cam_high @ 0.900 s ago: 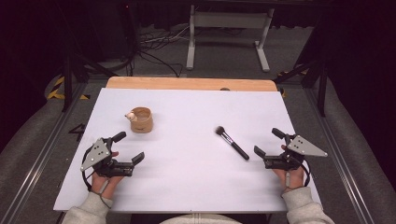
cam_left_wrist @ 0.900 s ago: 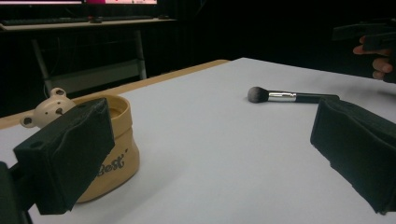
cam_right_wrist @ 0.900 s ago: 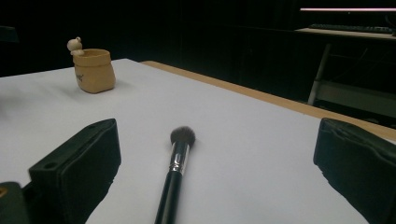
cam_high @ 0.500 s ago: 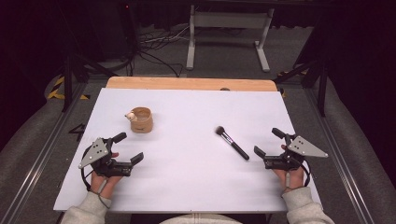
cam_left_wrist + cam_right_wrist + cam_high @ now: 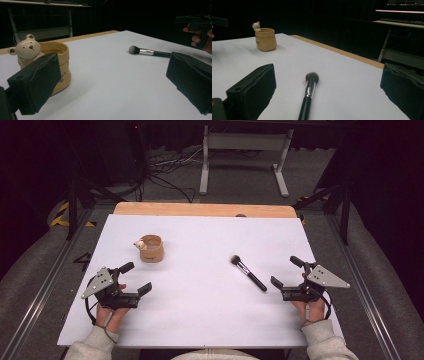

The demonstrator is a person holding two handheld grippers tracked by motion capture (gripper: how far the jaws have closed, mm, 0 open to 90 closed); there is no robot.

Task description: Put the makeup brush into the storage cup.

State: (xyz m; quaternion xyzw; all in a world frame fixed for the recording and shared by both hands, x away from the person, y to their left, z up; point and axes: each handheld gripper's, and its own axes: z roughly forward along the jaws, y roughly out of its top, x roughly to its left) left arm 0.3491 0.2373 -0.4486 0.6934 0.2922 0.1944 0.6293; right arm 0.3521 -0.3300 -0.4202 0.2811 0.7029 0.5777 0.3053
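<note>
- Dark room with cables and a metal stand behind; a white table (image 5: 200, 320) with a wooden strip along its far edge carries everything.
- Left hand-held gripper (image 5: 135, 279): rests low at the near left of the table, held by the person's left hand (image 5: 111, 309); jaws spread wide, nothing between them.
- Bear cup (image 5: 150, 248): tan pot with a small bear head on its rim, upright, just beyond the left hand-held gripper and well apart from the brush. A dark mark on its wall shows in the right gripper view, too small to read.
- Makeup brush (image 5: 248, 273): lies flat on the table, right of centre. Its long axis runs diagonally, with the dark bristle head toward the far left and the black handle end toward the near right; a silver ferrule joins them.
- Right hand-held gripper (image 5: 286, 272): rests at the near right, jaws spread wide and empty. The brush handle ends just beside it and, in the right gripper view, points back between its jaws, so the right hand-held gripper is judged much the nearer of the two for a pickup.
- No brand name or legible writing on brush, cup or either hand-held gripper.
</note>
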